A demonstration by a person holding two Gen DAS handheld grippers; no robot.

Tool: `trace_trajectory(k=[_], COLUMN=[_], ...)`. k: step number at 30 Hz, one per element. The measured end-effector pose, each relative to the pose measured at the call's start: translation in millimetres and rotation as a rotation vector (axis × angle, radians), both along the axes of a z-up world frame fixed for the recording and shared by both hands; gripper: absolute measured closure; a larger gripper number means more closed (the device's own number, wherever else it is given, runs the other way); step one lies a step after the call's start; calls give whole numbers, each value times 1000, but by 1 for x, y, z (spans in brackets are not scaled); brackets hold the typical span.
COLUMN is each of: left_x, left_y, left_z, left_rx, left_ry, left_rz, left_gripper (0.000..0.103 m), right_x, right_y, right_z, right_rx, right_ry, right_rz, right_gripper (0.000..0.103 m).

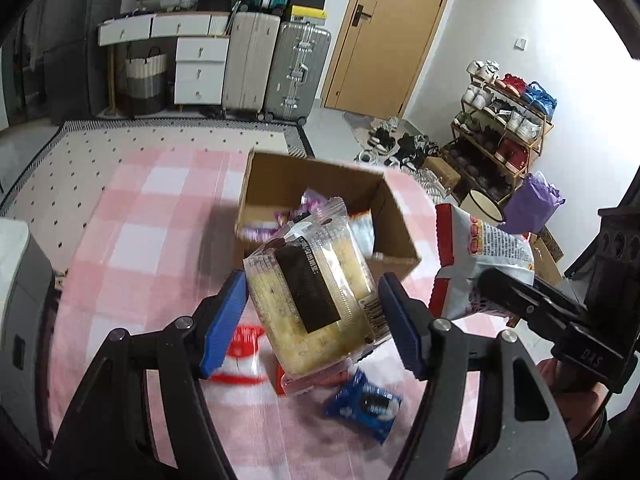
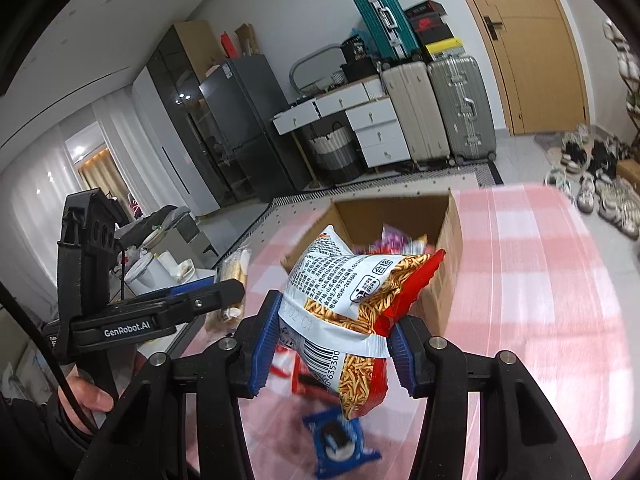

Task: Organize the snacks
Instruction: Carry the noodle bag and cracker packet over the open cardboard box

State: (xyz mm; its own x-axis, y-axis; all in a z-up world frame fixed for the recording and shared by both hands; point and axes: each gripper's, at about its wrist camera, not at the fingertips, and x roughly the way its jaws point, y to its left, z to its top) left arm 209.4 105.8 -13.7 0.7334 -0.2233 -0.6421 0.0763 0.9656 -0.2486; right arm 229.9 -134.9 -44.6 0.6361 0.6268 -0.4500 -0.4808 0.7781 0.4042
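My left gripper [image 1: 312, 320] is shut on a clear pack of yellow cakes with a dark label [image 1: 312, 292], held above the pink checked cloth [image 1: 132, 240] just in front of the open cardboard box [image 1: 396, 220]. My right gripper [image 2: 332, 340] is shut on a red and white bag of fried noodle sticks [image 2: 352, 300], also near the box [image 2: 448, 236]. The bag shows in the left wrist view [image 1: 480, 256], right of the box. The box holds several wrapped snacks [image 1: 308, 204].
On the cloth below lie a blue cookie pack [image 1: 364, 404], a red and white packet [image 1: 244, 356] and a red packet [image 2: 308, 384]. Suitcases [image 1: 276, 64], white drawers [image 1: 200, 68] and a shoe rack [image 1: 500, 128] stand beyond the table. A dark fridge [image 2: 244, 128] stands at left.
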Motion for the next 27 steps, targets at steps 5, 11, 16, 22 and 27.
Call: trace_trajectory(k=[5, 11, 16, 22, 27], left_x=[21, 50, 87, 142, 187], left_y=[0, 1, -7, -17, -20], left_z=[30, 70, 96, 99, 75], left_rx=[-14, -9, 10, 30, 45], left_ry=[-26, -56, -58, -26, 13], left_rz=[-23, -37, -30, -37, -48], left_gripper=[38, 38, 38, 38, 38], right_x=[19, 44, 72, 110, 141], right_y=[8, 15, 19, 31, 35], right_z=[33, 75, 96, 97, 77], right_rx=[-12, -37, -39, -82, -99], right_ry=[-37, -96, -101, -90, -45], right_rz=[19, 33, 33, 25, 18], right_gripper=[53, 53, 53, 53, 53])
